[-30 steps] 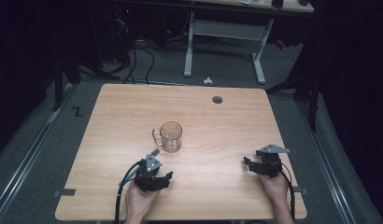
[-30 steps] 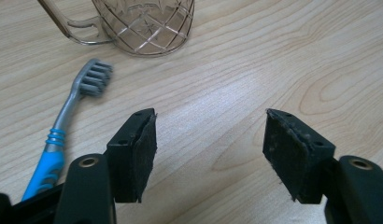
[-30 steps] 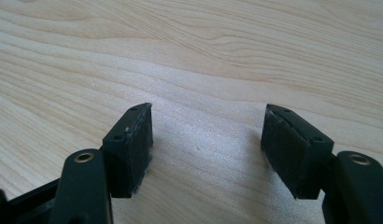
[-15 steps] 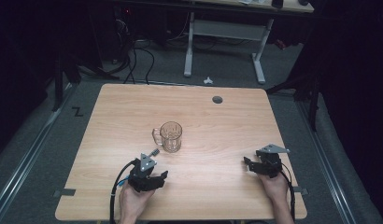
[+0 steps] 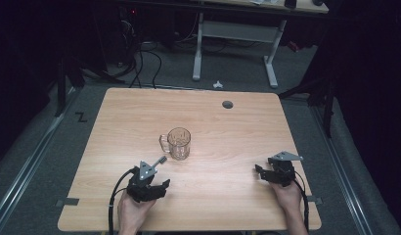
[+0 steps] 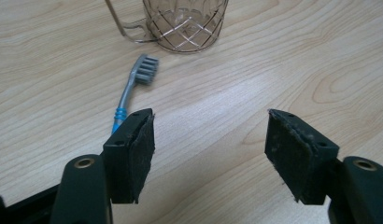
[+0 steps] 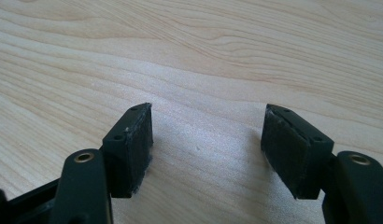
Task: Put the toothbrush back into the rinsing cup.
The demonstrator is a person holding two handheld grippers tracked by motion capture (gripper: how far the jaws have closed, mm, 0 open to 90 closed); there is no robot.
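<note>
Two claws agape | left claw [image 6: 209, 144] beside toothbrush [image 6: 132, 91] | mug [image 6: 185, 23] near

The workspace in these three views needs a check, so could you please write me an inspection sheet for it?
Surface: wooden table, with a round dark grommet near its far edge.
Job's things: toothbrush lying flat, bristle head toward the glass mug; the mug stands upright and looks empty.
Clutter: nothing seen on the table.
Grippers: left tongs open, low over the wood, the toothbrush handle running behind the left-hand jaw as that view shows it; right tongs open over bare wood.
Cables: a black cable trails from the left tongs; more cables lie on the floor beyond.
Surroundings: dark room, grey floor, a white desk frame behind.
</note>
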